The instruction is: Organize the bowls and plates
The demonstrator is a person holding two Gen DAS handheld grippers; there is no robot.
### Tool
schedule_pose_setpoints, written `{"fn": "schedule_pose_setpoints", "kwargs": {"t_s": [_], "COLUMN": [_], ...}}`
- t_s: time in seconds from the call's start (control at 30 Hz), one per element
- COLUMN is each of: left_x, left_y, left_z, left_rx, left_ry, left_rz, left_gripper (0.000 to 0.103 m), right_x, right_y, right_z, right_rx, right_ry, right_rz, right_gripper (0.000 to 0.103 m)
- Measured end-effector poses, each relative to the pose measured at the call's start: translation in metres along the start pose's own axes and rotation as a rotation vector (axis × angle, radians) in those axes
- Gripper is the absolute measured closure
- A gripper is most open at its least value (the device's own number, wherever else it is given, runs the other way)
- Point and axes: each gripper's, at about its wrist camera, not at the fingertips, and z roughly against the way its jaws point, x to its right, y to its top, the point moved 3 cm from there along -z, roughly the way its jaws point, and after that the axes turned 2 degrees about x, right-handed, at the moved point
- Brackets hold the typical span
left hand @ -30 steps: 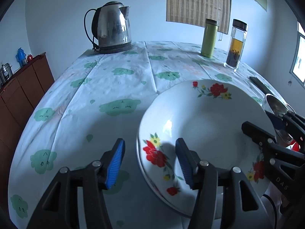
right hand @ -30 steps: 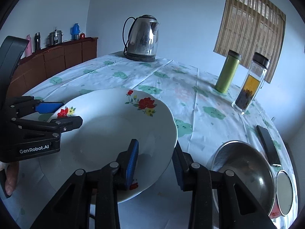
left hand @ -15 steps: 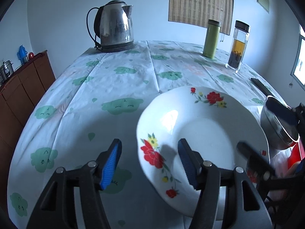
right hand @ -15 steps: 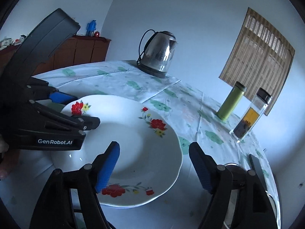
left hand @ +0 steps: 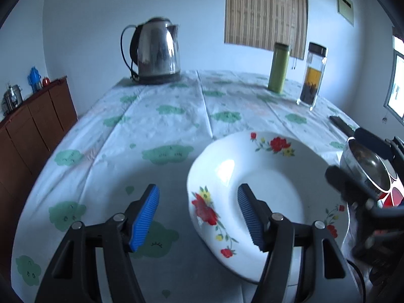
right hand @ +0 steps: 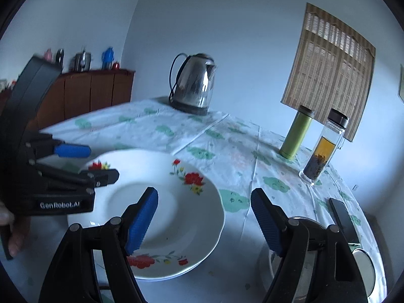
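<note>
A white plate with red flowers (left hand: 267, 176) lies on the tablecloth, stacked on another plate whose rim shows beneath; it also shows in the right wrist view (right hand: 176, 202). My left gripper (left hand: 198, 217) is open and empty, its right finger over the plate's left rim. My right gripper (right hand: 204, 222) is open and empty, above the plate's right edge. A steel bowl (left hand: 363, 166) stands right of the plate, partly hidden by the right gripper's body; it shows behind my right finger in the right wrist view (right hand: 298, 272).
A steel kettle (left hand: 155, 53) stands at the table's far end. A green flask (left hand: 279, 67) and a glass tea bottle (left hand: 313, 73) stand far right. A dark remote (right hand: 343, 219) lies by the right edge. A wooden cabinet (left hand: 27, 131) is left of the table.
My right gripper opened wide, let go of the plate's rim and lifted back. My left gripper pulled back a little and stayed open. The plate now rests on the stack.
</note>
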Motion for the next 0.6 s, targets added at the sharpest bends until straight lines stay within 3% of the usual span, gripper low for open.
{"fn": "schedule_pose_setpoints", "kwargs": {"t_s": [0.13,0.33,0.6], "left_x": [0.002,0.002,0.010], "left_y": [0.004,0.006,0.005], "left_z": [0.012,0.011,0.015], "left_rx": [0.073,0.084,0.096], "left_ry": [0.008,0.022,0.022], "left_rz": [-0.010,-0.016,-0.036], "left_gripper": [0.037,0.037,0.037], "right_x": [0.013,0.026,0.028], "right_y": [0.008,0.008,0.002], "right_z": [0.009,0.014,0.052], "right_rx": [0.065,0.079,0.085], "right_ry": [0.030,0.050,0.082], "right_rz": [-0.093,-0.206,-0.208], "right_gripper": [0.026,0.026,0.026]}}
